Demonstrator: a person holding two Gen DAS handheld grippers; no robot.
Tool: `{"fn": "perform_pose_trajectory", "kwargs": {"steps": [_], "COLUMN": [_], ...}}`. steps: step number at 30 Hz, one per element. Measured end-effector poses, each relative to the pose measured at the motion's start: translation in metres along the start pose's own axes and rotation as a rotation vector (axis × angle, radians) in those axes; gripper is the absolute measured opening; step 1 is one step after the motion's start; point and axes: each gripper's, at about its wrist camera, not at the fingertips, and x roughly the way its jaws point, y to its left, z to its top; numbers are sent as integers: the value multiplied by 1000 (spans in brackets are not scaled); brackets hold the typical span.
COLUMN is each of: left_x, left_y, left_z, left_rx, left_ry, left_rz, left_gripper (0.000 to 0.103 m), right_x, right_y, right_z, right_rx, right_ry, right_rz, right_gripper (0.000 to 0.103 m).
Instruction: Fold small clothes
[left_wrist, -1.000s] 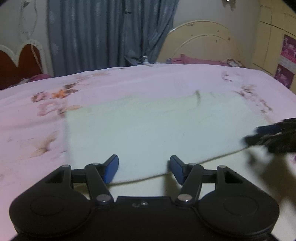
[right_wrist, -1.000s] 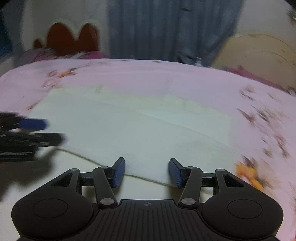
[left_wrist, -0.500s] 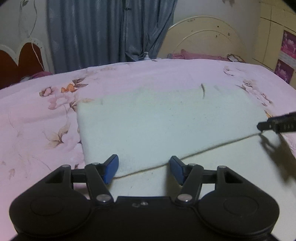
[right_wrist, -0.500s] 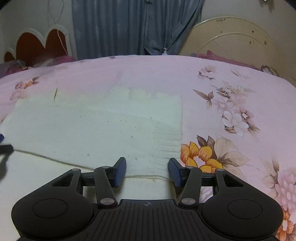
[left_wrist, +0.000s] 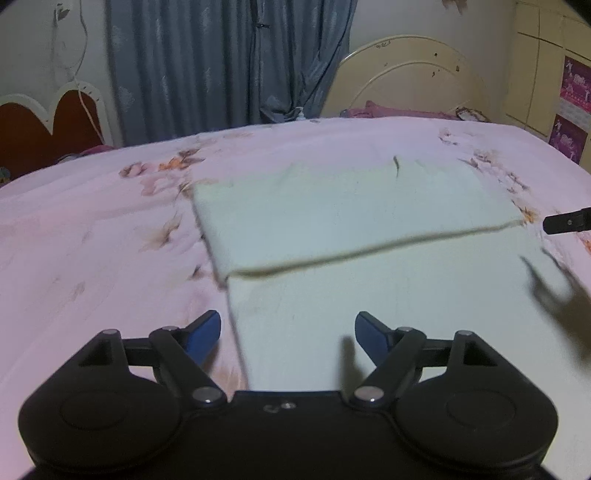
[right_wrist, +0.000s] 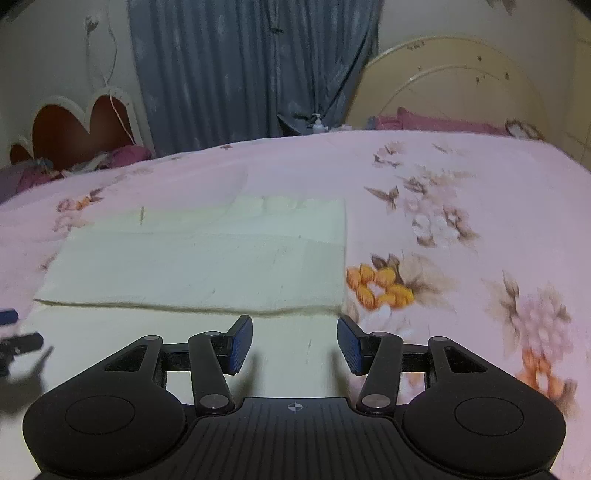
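Observation:
A pale cream garment (left_wrist: 351, 221) lies flat on the pink floral bedsheet (left_wrist: 92, 229), its far part folded over the near part along an edge across the middle. It also shows in the right wrist view (right_wrist: 207, 258). My left gripper (left_wrist: 288, 338) is open and empty above the garment's near left edge. My right gripper (right_wrist: 294, 343) is open and empty above the near right part, just short of the fold edge. The right gripper's tip shows at the far right of the left wrist view (left_wrist: 565, 221); the left gripper's tip shows at the left of the right wrist view (right_wrist: 14, 339).
The bedsheet (right_wrist: 461, 221) spreads wide around the garment. Blue curtains (left_wrist: 229, 62) hang behind the bed. A red heart-shaped headboard (left_wrist: 48, 129) stands at the back left, a cream arched one (left_wrist: 406, 77) at the back right. A small bottle (right_wrist: 318, 123) stands behind the bed.
Both grippers have drawn back toward me from the fold edge and their jaws have spread wider. The folded layer now lies flat on the lower layer.

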Motion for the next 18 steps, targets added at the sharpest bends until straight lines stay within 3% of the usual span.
{"fn": "perform_pose_trajectory", "kwargs": {"steps": [13,18], "left_x": [-77,-113], "left_y": [-15,-17], "left_z": [-76,-110], "left_rx": [-69,-185], "left_ry": [61,75], "left_rz": [34,-6], "left_gripper": [61,57], "right_x": [-80,-120], "right_y": [-18,-50], "right_z": [-82,-121], "right_rx": [-10,76], "right_ry": [44,70], "right_rz": [100,146], "right_gripper": [51,51]}}
